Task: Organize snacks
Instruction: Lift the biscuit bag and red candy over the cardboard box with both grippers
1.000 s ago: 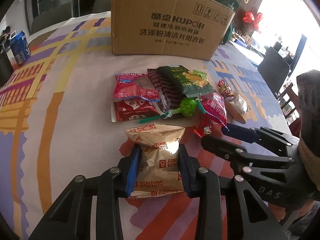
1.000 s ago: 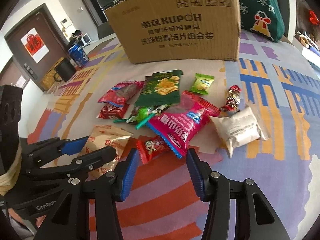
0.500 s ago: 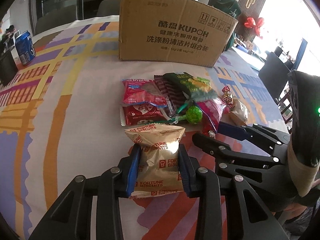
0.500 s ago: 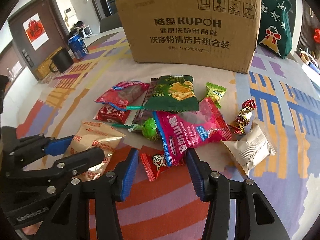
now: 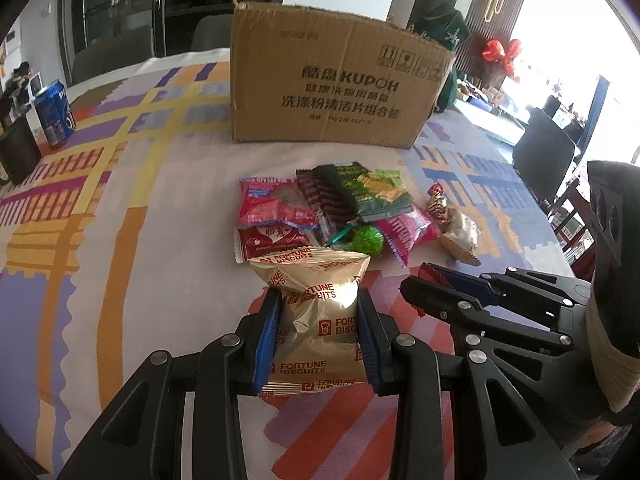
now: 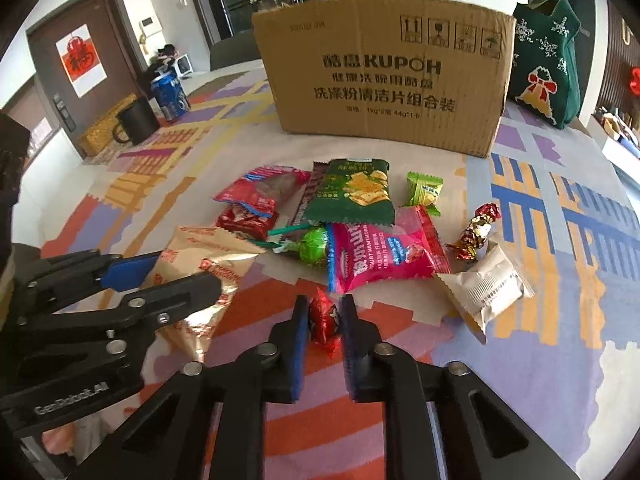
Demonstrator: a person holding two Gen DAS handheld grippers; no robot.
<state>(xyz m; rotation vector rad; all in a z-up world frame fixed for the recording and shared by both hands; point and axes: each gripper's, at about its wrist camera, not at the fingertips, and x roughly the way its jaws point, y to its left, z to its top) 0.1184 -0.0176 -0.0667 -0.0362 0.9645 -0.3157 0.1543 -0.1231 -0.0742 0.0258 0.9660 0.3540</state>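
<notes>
Gold biscuit packet [image 5: 316, 320] upright and creased between blue pads, small red candy [image 6: 325, 320] pinched on the tablecloth, loose heap beyond: green cracker bag [image 6: 352, 192], pink hawthorn pack [image 6: 380, 256], green lollipop [image 6: 314, 242], beige wrapped cake [image 6: 486, 288], before the cardboard box [image 6: 384, 68]

Left gripper [image 5: 318, 334] angles down toward the surface, jaws clamped on the gold biscuit packet [image 5: 316, 312]. Right gripper [image 6: 324, 322], just beside it and also tilted downward, has just been closing, and its jaws now pinch the small red candy [image 6: 325, 320] between them.
</notes>
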